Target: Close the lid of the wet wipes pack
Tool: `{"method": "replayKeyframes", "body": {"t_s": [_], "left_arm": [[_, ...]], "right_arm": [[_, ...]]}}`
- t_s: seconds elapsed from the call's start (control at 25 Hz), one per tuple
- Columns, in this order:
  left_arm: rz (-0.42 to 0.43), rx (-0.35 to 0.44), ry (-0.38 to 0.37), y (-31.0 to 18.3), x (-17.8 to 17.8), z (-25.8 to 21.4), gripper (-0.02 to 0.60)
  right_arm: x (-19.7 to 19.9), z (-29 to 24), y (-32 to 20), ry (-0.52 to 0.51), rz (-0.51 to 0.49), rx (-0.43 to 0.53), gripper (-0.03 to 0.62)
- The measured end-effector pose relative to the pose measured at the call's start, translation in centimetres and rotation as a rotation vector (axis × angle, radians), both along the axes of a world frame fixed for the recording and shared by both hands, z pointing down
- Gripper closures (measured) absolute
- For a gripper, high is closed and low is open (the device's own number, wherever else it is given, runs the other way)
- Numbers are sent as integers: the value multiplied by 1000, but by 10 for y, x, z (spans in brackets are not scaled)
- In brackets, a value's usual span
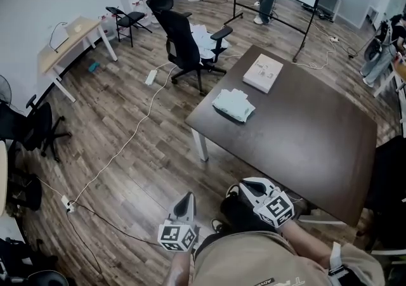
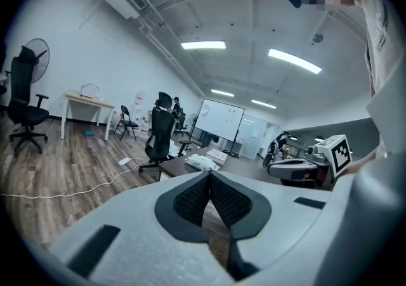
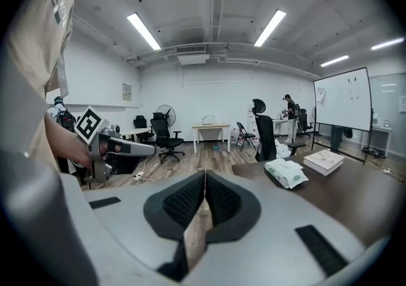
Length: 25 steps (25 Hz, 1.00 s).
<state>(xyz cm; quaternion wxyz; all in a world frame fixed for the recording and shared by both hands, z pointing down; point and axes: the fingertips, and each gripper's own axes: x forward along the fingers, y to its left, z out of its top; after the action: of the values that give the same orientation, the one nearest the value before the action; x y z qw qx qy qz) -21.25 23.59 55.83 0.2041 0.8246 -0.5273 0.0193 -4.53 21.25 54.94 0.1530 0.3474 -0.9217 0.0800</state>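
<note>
- The dark brown table (image 1: 304,132) is standing on the wood floor, its near-left corner pointing toward the person.
- A black office chair (image 1: 184,44) is sitting just beyond the table's far-left edge, with white papers piled on its seat.
- A flat white box (image 1: 263,73) is lying closed near the table's far corner; nothing of its contents is showing.
- The wet wipes pack (image 1: 233,104) is resting on the table's left part, near the left edge and just in front of the white box, well apart from both grippers. It is too small to tell how its lid is sitting.
- The left gripper (image 1: 186,197) is hovering low beside the person's body, over the floor and short of the table, pointing forward. Its jaws are pressing together with nothing between them.
- The right gripper (image 1: 244,186) is hanging just off the table's near edge, angled to the left. Its jaws are likewise clenched together, gripping nothing.
</note>
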Motion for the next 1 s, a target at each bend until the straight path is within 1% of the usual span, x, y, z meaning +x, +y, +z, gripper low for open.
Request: {"method": "replayKeyframes", "body": {"t_s": [0.16,0.28,0.4,0.48,0.56,0.6,0.76,0.92,1.0], "left_arm": [[-6,-1,-3,-24,-5,-3,572],[-20,-16,-27,-45,-16,-2,572],[-38,-30,-51,-75,-29,-1,572],[-34,-22,-98,-100,-32,-3,572],[1,2,-156,-128,-26,-10,572],[21,15,-164,-143,-20,-15,572],[73,45,-130,-202,1,-34,572],[114,47,-126,-247,23,-36,572],[143,39,-134,-264,35,-28,572]], "right_arm": [[-7,16,-26,3,-5,-44,580],[-19,27,-54,-4,-25,-70,580],[-33,27,-94,-28,-42,-59,579],[-42,22,-125,-49,-51,-41,580],[-46,17,-155,-73,-50,-25,580],[-44,16,-168,-83,-44,-21,580],[-27,19,-215,-100,0,-19,580],[-6,26,-247,-27,-2,29,580],[5,36,-258,-30,7,14,580]]}}
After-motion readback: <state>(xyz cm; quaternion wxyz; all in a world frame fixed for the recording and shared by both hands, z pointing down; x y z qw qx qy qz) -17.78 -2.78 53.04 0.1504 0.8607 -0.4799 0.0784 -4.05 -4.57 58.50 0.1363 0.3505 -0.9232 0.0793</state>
